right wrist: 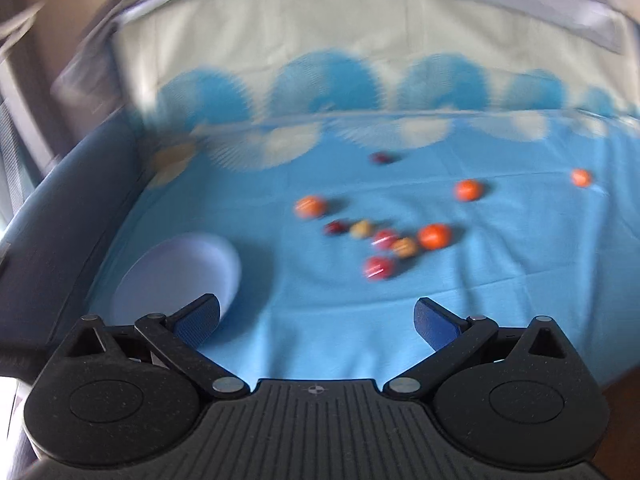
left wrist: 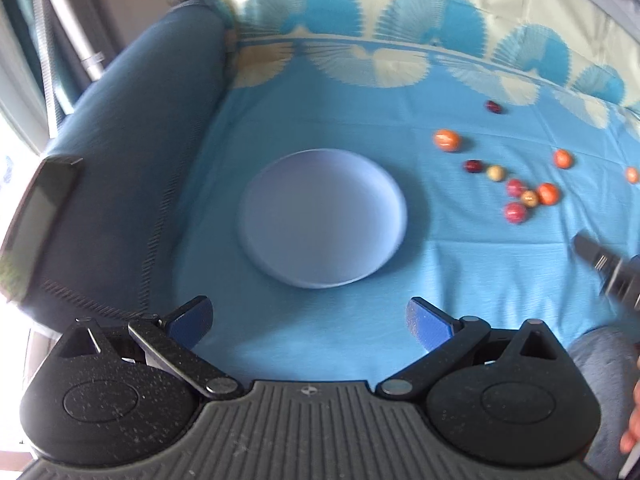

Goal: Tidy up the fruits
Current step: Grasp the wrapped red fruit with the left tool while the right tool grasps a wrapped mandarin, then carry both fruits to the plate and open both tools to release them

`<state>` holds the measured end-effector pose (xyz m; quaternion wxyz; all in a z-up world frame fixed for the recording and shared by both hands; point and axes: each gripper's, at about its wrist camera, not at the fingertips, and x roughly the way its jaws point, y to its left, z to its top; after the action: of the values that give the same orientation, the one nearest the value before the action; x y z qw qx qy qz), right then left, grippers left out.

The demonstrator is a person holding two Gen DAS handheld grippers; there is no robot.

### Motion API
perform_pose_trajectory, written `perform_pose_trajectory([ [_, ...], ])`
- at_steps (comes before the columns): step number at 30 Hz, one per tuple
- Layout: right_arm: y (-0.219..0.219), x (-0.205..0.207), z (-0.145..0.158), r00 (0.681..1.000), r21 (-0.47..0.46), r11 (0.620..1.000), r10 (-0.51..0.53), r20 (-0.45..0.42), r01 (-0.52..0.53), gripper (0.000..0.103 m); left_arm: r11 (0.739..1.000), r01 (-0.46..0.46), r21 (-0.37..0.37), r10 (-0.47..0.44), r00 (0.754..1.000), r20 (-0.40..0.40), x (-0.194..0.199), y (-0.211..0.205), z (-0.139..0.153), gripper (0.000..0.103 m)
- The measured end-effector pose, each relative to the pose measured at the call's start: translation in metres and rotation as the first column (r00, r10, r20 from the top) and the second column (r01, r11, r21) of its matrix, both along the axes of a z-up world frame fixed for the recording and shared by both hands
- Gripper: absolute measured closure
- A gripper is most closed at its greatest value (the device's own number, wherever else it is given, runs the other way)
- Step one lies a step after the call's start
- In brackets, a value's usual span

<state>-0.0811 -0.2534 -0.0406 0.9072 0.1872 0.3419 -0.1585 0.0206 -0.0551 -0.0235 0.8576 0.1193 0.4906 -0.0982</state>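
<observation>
A pale blue plate (left wrist: 322, 216) lies empty on the blue cloth, straight ahead of my open, empty left gripper (left wrist: 308, 320). Several small fruits lie scattered to its right: orange ones (left wrist: 447, 140), red ones (left wrist: 515, 212), a dark one (left wrist: 494, 106) and pale ones (left wrist: 495, 173). The right wrist view is blurred. It shows the fruit cluster (right wrist: 400, 246) ahead of my open, empty right gripper (right wrist: 318, 318), with the plate (right wrist: 176, 272) at lower left. The right gripper's tip shows at the left wrist view's right edge (left wrist: 600, 258).
A dark blue padded armrest (left wrist: 132, 168) runs along the left side of the cloth. A dark device (left wrist: 36, 208) rests on it. The cloth's patterned white and blue border (left wrist: 400, 40) rises at the back.
</observation>
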Motion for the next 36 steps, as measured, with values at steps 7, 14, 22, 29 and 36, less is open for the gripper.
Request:
perform_pose_trajectory([
  [7, -0.135, -0.008, -0.018, 0.960, -0.092, 0.956, -0.274, 0.059, 0.278, 0.001, 0.982, 0.185, -0.031, -0.186, 0.982, -0.015, 0.020, -0.113, -0.028, 0.000],
  [14, -0.307, 0.030, -0.062, 0.807, -0.148, 0.795, -0.565, 0.173, 0.589, 0.001, 0.955, 0.297, -0.020, -0.297, 0.955, -0.005, 0.049, -0.225, -0.096, 0.000],
  [22, -0.435, 0.106, -0.168, 0.812, -0.185, 0.795, -0.582, 0.033, 0.577, 0.001, 0.933, 0.358, 0.046, -0.357, 0.934, -0.033, 0.066, -0.276, -0.162, 0.000],
  [29, -0.479, 0.150, -0.218, 0.803, -0.143, 0.806, -0.588, -0.096, 0.574, 0.002, 0.939, 0.344, 0.005, -0.343, 0.936, -0.075, 0.084, -0.272, -0.184, 0.009],
  [36, -0.478, 0.139, -0.213, 0.776, -0.142, 0.775, -0.628, -0.057, 0.616, 0.065, 0.921, 0.377, -0.094, -0.382, 0.923, -0.045, 0.083, -0.262, -0.168, 0.070],
])
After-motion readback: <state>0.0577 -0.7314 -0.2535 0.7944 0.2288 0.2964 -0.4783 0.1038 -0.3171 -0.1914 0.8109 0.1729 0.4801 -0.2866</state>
